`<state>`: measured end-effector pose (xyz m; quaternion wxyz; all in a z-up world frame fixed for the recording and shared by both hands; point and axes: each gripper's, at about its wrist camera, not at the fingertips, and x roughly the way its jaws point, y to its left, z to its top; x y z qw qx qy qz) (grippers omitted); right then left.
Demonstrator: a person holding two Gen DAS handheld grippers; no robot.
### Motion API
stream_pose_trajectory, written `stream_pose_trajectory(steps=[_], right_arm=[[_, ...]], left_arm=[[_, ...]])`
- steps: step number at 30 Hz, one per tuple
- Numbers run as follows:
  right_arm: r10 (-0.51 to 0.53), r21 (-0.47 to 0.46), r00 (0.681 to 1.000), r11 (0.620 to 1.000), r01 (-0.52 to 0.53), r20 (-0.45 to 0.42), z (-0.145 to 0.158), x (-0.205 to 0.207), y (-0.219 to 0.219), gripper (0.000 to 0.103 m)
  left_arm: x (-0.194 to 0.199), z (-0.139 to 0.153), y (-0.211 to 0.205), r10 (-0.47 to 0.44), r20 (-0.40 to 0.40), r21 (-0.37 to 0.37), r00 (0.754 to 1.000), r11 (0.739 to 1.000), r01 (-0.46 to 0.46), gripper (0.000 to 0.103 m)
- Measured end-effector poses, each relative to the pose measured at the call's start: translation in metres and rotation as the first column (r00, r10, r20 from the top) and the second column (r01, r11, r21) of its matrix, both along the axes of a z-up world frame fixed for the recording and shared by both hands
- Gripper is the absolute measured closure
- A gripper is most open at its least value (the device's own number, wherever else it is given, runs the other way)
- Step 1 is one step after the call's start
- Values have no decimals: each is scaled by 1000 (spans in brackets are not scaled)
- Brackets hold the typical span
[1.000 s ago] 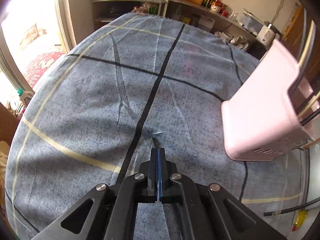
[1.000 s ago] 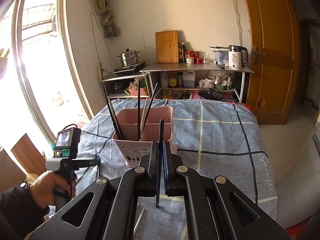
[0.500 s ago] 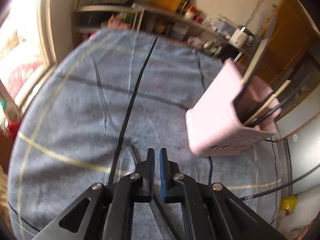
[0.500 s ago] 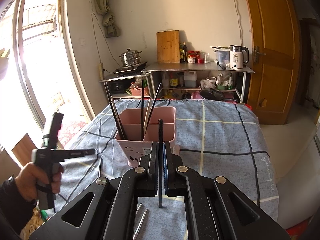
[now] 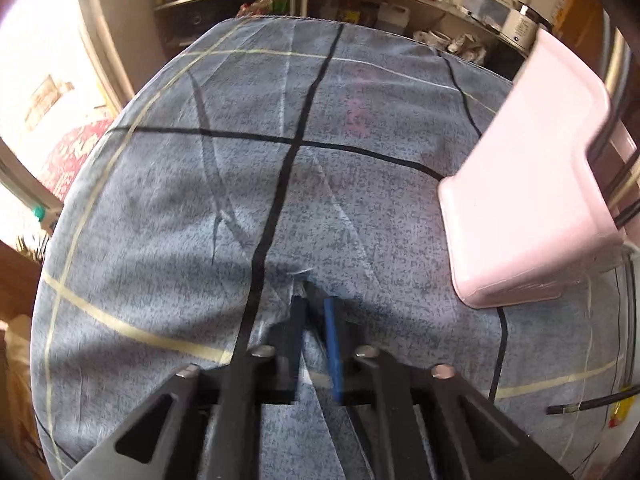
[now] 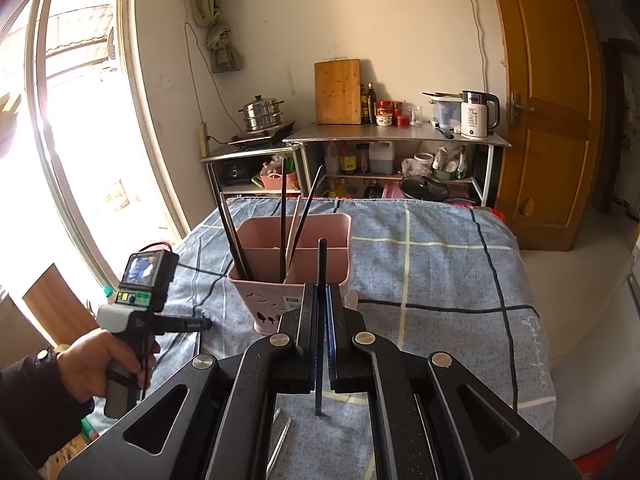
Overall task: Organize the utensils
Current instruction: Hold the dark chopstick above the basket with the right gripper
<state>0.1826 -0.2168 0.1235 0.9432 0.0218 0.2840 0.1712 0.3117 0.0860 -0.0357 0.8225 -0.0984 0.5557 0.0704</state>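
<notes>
R gripper (image 6: 319, 304) is clamped on a dark chopstick (image 6: 321, 264), held upright just in front of the pink utensil holder (image 6: 320, 236) on the blue checked cloth (image 6: 440, 272). Holder has several chopsticks (image 6: 283, 216) standing in it. L gripper (image 5: 314, 312) points down at the cloth, jaws narrow w/ a small gap; a dark chopstick tip (image 5: 310, 288) lies between them, not pinched.

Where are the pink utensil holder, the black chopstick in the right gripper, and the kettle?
pink utensil holder (image 6: 294, 308), right wrist view, front wall
black chopstick (image 6: 321, 264), right wrist view, upper shaft above the fingers
right gripper (image 6: 319, 312), right wrist view, between fingertips
electric kettle (image 6: 474, 118), right wrist view, white body
</notes>
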Motion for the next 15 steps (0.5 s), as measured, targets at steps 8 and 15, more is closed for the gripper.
stream_pose_trajectory(steps=[8, 15], right_arm=[[0, 2, 1000, 1000, 0, 10, 2, -2, 1, 99], [5, 11, 999, 1000, -6, 35, 13, -10, 3, 99]], left_arm=[[-36, 56, -4, -66, 176, -72, 982, 994, 80, 100], [-71, 135, -18, -150, 370, -73, 917, 979, 189, 100]])
